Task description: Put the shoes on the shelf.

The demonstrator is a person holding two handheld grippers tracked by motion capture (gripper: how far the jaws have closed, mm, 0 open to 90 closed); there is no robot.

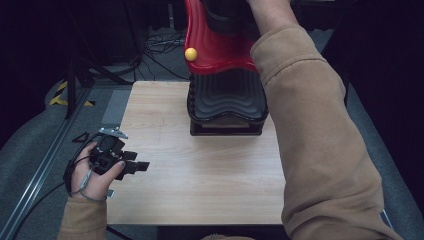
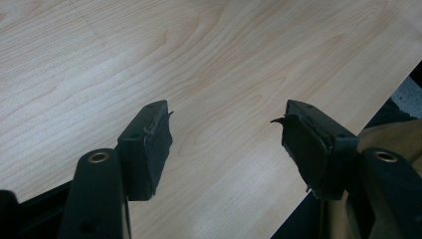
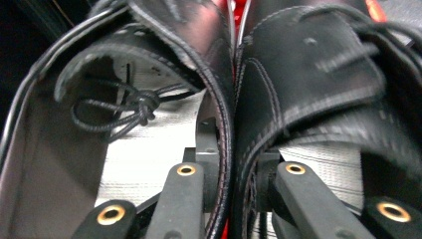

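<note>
1. Two black leather shoes are the things in hand. In the high view your right arm, in a tan sleeve [image 1: 320,150], reaches to the far edge of the worktop [image 1: 200,170], where a red moulded rack [image 1: 220,47] with a yellow ball [image 1: 190,54] on its left edge rises above a black ribbed rack [image 1: 227,100].
2. Same view: your left gripper [image 1: 142,165] sits low over the worktop's near left part, well apart from the racks, jaws pointing right.
3. In the left gripper view, your left gripper [image 2: 226,144] stands released, jaws wide apart over bare pale wood, nothing between them.
4. In the right gripper view, your right gripper [image 3: 231,169] has one jaw inside the left shoe [image 3: 149,124] and one inside the right shoe [image 3: 318,84], clenched on the two inner walls pressed together between the pads. A knotted lace [image 3: 134,107] lies on the left shoe's grey insole; red shows between the shoes.
</note>
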